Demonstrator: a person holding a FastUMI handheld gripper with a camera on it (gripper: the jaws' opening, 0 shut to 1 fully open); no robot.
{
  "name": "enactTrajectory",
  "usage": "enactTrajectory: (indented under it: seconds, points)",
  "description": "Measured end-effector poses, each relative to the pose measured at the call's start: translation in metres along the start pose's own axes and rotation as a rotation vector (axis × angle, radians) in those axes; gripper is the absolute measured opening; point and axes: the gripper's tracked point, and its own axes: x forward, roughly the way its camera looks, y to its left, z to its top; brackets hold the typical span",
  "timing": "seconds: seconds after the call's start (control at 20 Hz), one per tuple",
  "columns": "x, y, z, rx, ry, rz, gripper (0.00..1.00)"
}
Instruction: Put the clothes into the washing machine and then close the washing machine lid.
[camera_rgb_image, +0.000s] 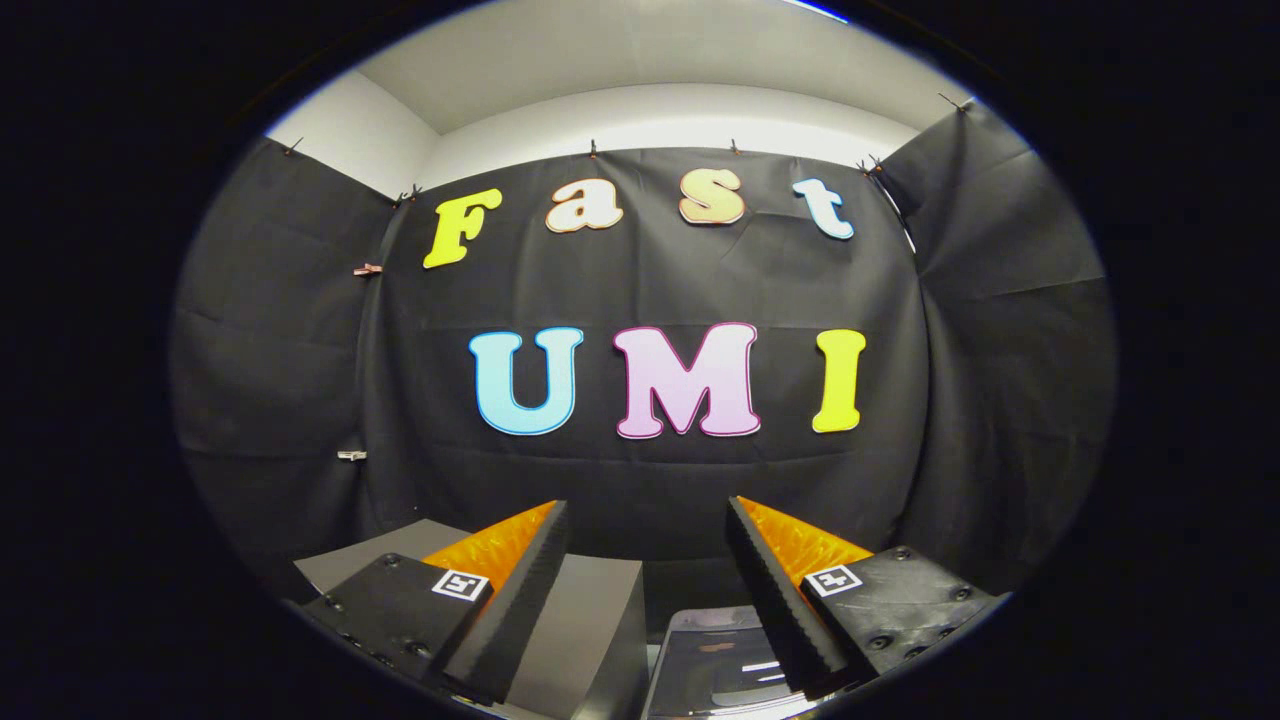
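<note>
The gripper (648, 530) is held level and points at the back wall (650, 280) of the booth, a black cloth hung by small clips under a white ceiling (640, 70). Its two fingers (520, 590) stand wide apart with nothing between them, so it is open and holds nothing. Each finger carries a square marker (460, 585) on its outer block. More black cloth covers the side walls (1000, 380) to either hand, creased and slightly loose at the corners where it meets the back wall. Low down, between the fingers and just ahead of them, lies a glossy dark panel (715, 670) with rounded corners that catches streaks of light; this looks like the lid of the washing machine, seen from above, though so little of it shows that whether it is shut cannot be told. Beside it, under and past the left finger, a grey box-like block (590, 620) stands with a flat matt top and a sharp vertical edge facing the panel; what it is cannot be told. A narrow dark gap parts the block from the glossy panel. Beyond both, the foot of the back wall meets a dark strip (650, 545) of floor or desk, too dim to tell which.
</note>
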Motion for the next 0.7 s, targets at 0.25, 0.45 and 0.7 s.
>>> enactTrajectory:
  seconds: [0.25,0.45,0.7]
  points:
    - [-0.003,-0.007,0.004,0.019,-0.002,-0.023,0.99]
    - [-0.008,-0.013,0.006,0.019,-0.018,-0.034,0.99]
    - [-0.012,-0.017,0.007,0.019,-0.024,-0.041,0.99]
